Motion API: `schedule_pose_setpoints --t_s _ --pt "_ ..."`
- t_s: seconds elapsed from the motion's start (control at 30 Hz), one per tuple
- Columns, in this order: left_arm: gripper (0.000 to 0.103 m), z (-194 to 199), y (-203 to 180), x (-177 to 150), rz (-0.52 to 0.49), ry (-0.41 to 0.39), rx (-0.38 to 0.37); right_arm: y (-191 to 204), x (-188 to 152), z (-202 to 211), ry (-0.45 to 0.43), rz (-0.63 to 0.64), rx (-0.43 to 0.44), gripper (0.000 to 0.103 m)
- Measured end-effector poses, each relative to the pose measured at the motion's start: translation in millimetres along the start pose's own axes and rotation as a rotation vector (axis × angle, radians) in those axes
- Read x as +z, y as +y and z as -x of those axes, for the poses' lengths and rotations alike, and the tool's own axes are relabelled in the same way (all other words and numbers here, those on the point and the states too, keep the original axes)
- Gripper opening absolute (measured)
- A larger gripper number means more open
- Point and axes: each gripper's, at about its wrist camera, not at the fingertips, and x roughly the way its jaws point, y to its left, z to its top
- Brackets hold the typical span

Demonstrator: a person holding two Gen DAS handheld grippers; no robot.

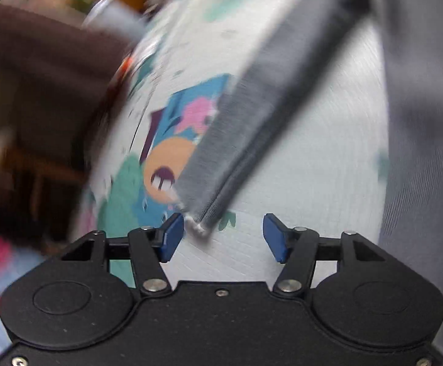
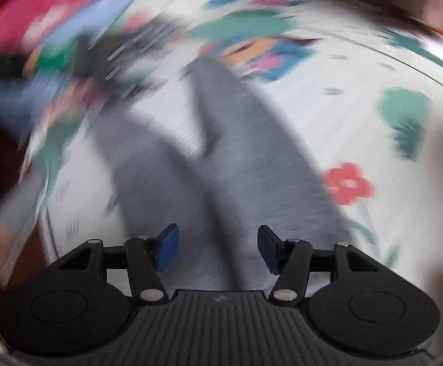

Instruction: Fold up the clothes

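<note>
Although both views are smeared by blur, the main facts can be read: a grey garment (image 1: 252,116) lies on a white cloth (image 1: 313,167) printed with flowers and bright cartoon shapes, and neither tool has hold of it. The left gripper (image 1: 223,236) has its blue pads well apart, with the frayed end of a long grey strip (a sleeve or a leg, I cannot tell which) just in front of the left pad and nothing pinched between them. The right gripper (image 2: 217,248) is likewise spread wide, hanging over a broader part of the grey garment (image 2: 221,158), where two grey lengths meet in a V; its pads do not press on the fabric. More grey cloth fills the right edge of the left view. Judging from this, the folding is at most partly done: the garment looks long and spread out rather than stacked into a neat packet, so at least one further fold seems left, and each tool would need a fresh grip first. A pink and blue heap (image 2: 53,9) sits beyond.
</note>
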Motion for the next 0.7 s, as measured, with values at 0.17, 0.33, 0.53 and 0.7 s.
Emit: schedule_pose_setpoints --t_s 0.17,0.33,0.53,0.7 --pt "0.057 3.6 23.9 42.1 0.493 -0.081 -0.273 -27.8 6.5 -11.8 -0.041 -0.052 -0.087 0.052" --pt "0.057 -30.9 0.0 99.8 0.615 -0.123 -0.434 -10.6 -2.3 -58.9 0.079 0.034 -0.170 0.049" --pt "0.046 -23.5 -60.2 128.8 0.304 -0.117 -0.392 10.5 -3.9 -32.7 -0.036 0.156 -0.287 0.044" --pt "0.046 8.7 -70.7 141.5 0.402 -0.314 -0.437 41.0 -17.9 -6.9 -0.123 0.211 -0.217 0.021"
